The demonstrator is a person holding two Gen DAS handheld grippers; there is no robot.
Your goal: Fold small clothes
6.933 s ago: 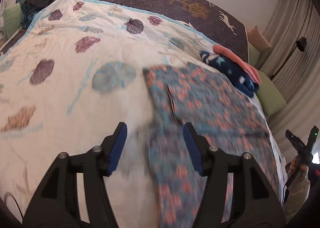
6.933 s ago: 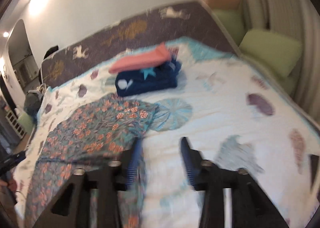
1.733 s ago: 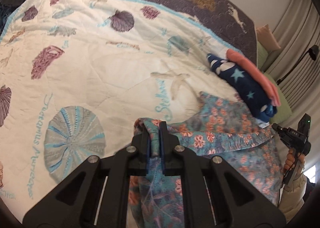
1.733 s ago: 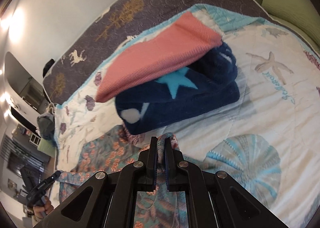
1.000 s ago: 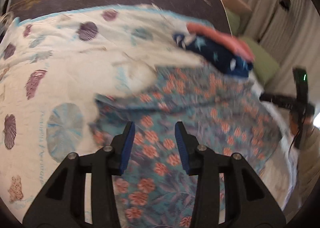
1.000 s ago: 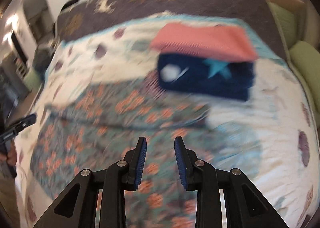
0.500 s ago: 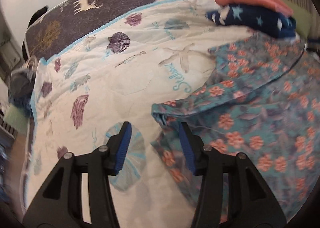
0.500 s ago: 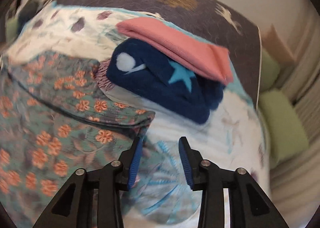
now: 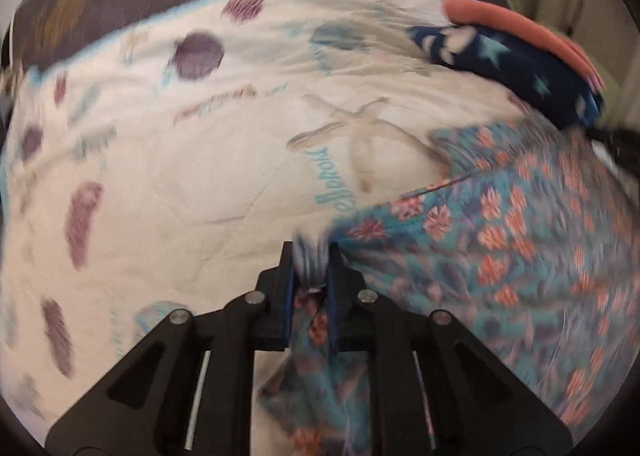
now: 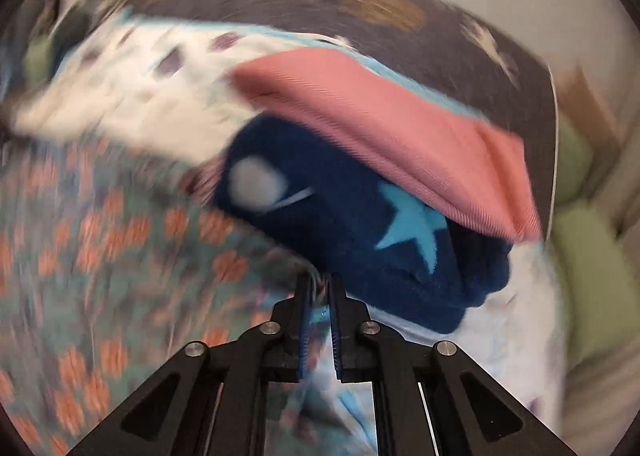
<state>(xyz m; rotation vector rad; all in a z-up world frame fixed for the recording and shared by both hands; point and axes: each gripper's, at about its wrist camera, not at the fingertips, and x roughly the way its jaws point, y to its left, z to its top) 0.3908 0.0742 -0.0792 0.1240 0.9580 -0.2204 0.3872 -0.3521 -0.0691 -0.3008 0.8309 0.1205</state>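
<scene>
**Both grippers drop back onto the floral cloth**

Half a second ago both sets of jaws stood wide; now they are closing. Floral garment [image 9: 500, 256], lower right, is pinched by left gripper [image 9: 312, 268]; right gripper [image 10: 320, 292] nips its edge beside the navy star bundle [image 10: 360, 232] and pink cloth [image 10: 400, 128] on the seashell quilt [image 9: 180, 184].

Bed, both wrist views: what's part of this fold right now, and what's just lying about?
In the job:
- floral garment
- left gripper, closing on a garment edge
- right gripper, closing on another edge

Lying about:
- navy star garment, folded
- pink garment, stacked on it
- seashell quilt
- green cushions
</scene>
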